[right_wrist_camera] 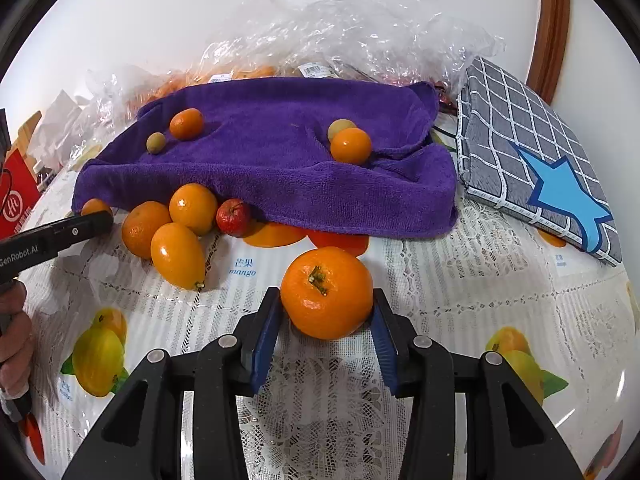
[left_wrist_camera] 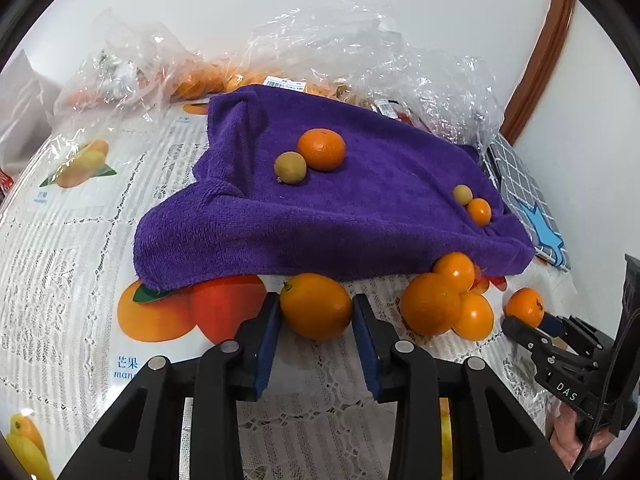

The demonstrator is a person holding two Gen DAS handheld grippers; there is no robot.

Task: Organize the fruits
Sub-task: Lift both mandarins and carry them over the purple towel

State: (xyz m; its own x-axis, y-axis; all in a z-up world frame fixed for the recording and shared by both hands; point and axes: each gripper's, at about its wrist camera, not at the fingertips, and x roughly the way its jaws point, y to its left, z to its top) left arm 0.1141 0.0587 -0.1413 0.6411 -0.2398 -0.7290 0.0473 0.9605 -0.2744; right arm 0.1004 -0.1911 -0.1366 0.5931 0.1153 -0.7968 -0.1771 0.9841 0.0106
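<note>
In the left wrist view my left gripper [left_wrist_camera: 316,314] is shut on an oval orange fruit [left_wrist_camera: 316,300] low over the table, just in front of the purple towel [left_wrist_camera: 360,208]. The right wrist view shows my right gripper [right_wrist_camera: 326,312] shut on a mandarin [right_wrist_camera: 326,280] with its stem facing up. Each towel end carries a small orange with a yellow-green fruit: a mandarin [left_wrist_camera: 321,149] with a fruit [left_wrist_camera: 290,168], and a smaller pair [left_wrist_camera: 479,211]. Three oranges [right_wrist_camera: 178,254] and a small red fruit [right_wrist_camera: 233,217] lie at the towel's front edge.
Crumpled clear plastic bags [left_wrist_camera: 340,40] holding more oranges lie behind the towel against the white wall. A grey checked cushion [right_wrist_camera: 532,152] with a blue star sits to the right. A fruit-printed lace tablecloth [right_wrist_camera: 460,280] covers the table. A red box [right_wrist_camera: 16,196] stands far left.
</note>
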